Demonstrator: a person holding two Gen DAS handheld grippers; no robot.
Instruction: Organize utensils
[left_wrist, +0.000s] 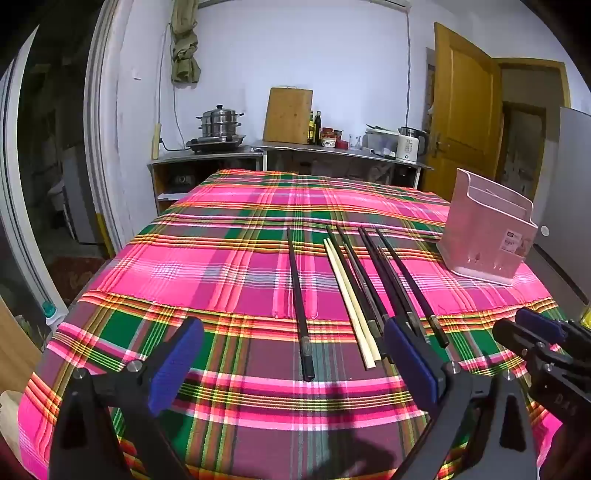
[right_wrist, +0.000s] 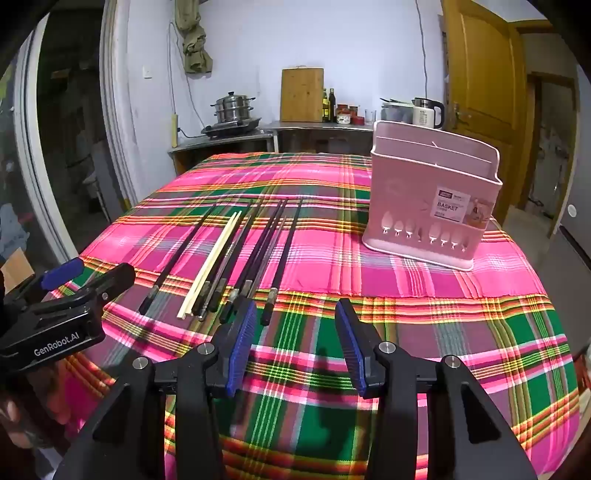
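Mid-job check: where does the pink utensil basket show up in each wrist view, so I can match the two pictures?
Left wrist view: the pink utensil basket stands at the right edge of the table, beyond the chopsticks.
Right wrist view: the basket stands right of centre, label facing the camera, to the right of the chopsticks.
Shared landmark: the wooden cutting board against the back wall.
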